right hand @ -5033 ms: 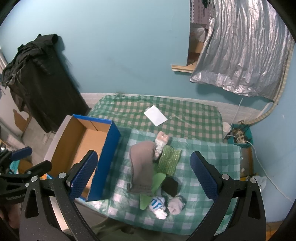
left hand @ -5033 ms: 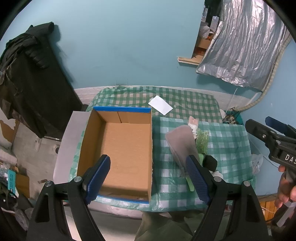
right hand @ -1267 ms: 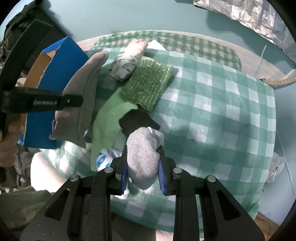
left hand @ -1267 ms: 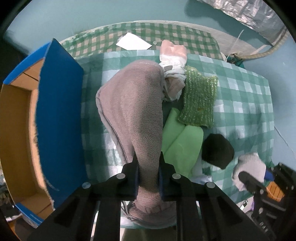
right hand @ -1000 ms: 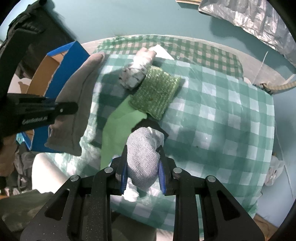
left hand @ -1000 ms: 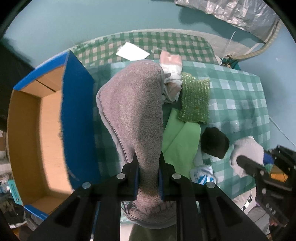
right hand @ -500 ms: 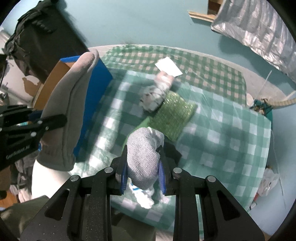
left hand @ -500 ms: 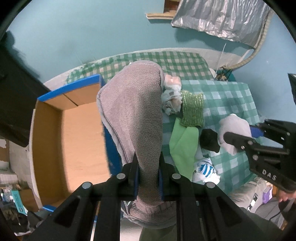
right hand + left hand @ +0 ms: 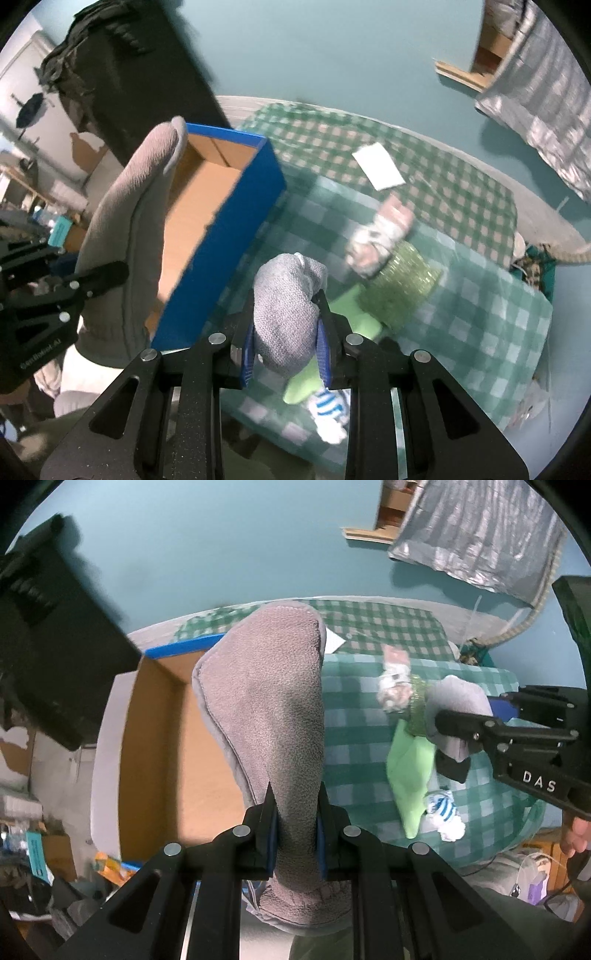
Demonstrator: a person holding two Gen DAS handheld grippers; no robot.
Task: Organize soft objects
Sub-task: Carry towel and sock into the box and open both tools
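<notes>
At the moment of inspection both grippers were loaded and held above the table (image 9: 369,624), which was covered in a green checked cloth. The left gripper (image 9: 294,823) had its jaws pinched on a long grey fleece sock (image 9: 266,709), gripped near the cuff, with the long axis running straight out along the fingers and the toe end uppermost in the left wrist view. The right gripper (image 9: 285,334) had its jaws pinched on a smaller grey knitted sock (image 9: 286,299), bunched into a lump that bulged above the pads. The cardboard box (image 9: 155,760), blue outside and brown inside, stood open at the left end of the table; in the left wrist view its bare floor lay directly behind and to the left of the fleece sock, so the left hand was judged the nearer of the two to the opening. In the right wrist view the box's blue wall (image 9: 221,251) lay to the left of the knitted sock, meaning that hand would have to cross the wall to reach it. Both grippers pointed steeply downward. A green cloth (image 9: 410,768), a glittery green pad (image 9: 402,284), a striped sock (image 9: 328,406) and a pale bundle (image 9: 376,232) remained on the table.
</notes>
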